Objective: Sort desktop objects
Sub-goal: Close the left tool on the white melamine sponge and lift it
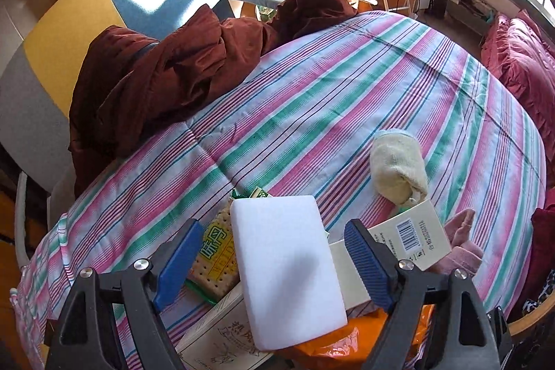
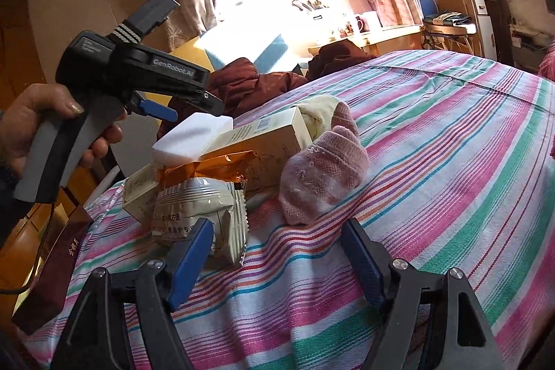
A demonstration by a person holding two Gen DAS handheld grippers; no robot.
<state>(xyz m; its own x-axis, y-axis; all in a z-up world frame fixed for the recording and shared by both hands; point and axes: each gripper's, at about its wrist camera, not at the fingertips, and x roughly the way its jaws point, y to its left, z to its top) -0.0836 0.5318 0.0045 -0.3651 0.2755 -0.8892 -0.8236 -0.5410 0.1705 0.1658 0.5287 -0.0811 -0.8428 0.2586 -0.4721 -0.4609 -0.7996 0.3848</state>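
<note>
Inspected the near edge of the striped quilt (image 1: 312, 92). Found a heap of mixed goods there, with a white foam block (image 1: 288, 269) topmost. Found it resting tilted across a cracker packet (image 1: 215, 252), a barcode box (image 1: 412, 238), a printed box (image 1: 222, 332) and an orange wrapper (image 1: 333, 345).

Found the left gripper (image 1: 274, 227) with jaws spread wide, straddling the block's long sides and gripping nothing. Cannot tell from either view whether the pads touch it; from the right wrist view, appears to hang just above. Found the right gripper (image 2: 277, 226) likewise parted and empty, low over the quilt near its front edge, just beside a pale sachet (image 2: 201, 214) and a pink knitted glove (image 2: 322, 169). Noted a cream sock (image 1: 399, 165) behind the heap, toward the quilt's middle, and a dark red garment (image 1: 166, 68) along the far left edge.

Judged the step in hand as taking the foam block. Recommend:
- Lower squarely, keeping both pads level with the block's mid-thickness.
- Close gently; expect soft foam to squash and twist under a hard squeeze.
- Lift straight up, not sideways, to spare the loose packets beneath.
- Keep the right gripper back until the block has cleared.

Flagged as the main risk: dragging the cracker packet off the near edge.
</note>
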